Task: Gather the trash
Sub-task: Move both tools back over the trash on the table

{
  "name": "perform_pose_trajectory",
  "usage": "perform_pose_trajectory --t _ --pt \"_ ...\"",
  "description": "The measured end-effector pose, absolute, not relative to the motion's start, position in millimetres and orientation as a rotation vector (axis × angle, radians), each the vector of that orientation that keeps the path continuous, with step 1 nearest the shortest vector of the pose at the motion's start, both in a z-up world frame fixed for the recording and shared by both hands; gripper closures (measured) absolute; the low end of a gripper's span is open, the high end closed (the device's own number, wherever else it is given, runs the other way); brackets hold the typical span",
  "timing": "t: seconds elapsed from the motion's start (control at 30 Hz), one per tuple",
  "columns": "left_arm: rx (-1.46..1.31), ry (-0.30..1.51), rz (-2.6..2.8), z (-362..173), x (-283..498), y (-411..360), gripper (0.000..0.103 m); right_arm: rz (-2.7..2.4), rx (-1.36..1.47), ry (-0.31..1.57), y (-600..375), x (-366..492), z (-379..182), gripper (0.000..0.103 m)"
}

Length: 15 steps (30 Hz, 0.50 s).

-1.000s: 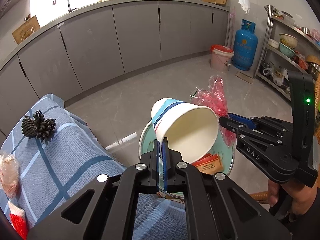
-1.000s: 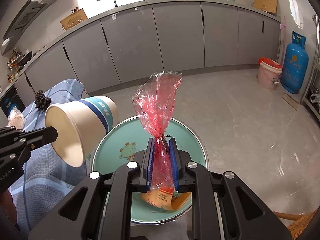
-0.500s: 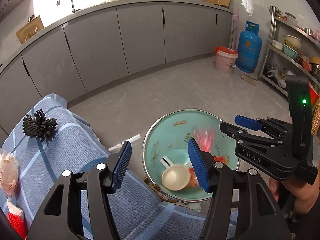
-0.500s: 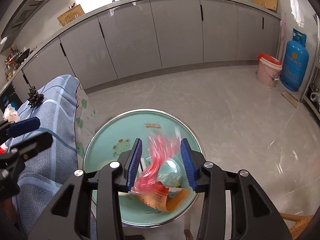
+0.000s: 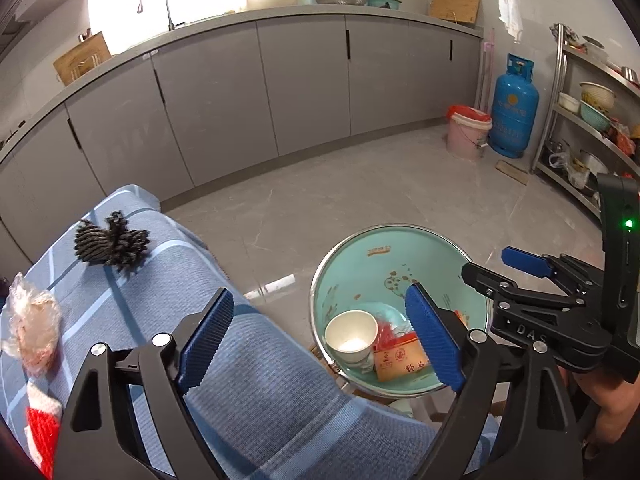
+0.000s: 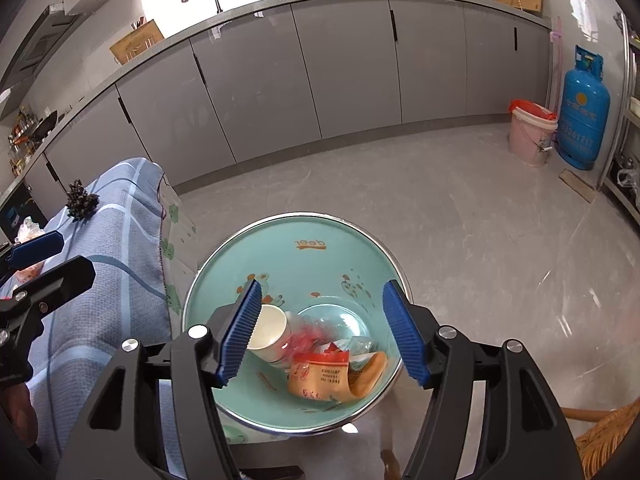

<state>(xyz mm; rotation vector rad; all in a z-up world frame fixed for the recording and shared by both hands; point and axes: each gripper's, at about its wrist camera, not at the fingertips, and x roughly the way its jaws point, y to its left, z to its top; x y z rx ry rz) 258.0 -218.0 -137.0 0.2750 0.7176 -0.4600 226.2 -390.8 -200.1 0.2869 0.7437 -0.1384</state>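
Tongs of both the left gripper and right gripper have just been opening, empty above the basin, where paper cup and red bag lie, so next we reach for the wrapped scrap on the cloth beside it.

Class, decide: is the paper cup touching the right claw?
Apart. The right wrist view shows the paper cup lying in the basin, below the open right claw.
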Motion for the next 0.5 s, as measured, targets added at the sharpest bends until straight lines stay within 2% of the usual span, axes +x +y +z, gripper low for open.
perform_pose_trajectory --t 0.5 --pt "0.263 0.659 -0.375 -104 215 -159 0.015 -0.063 0.276 0.712 -337 203 -171 0.033"
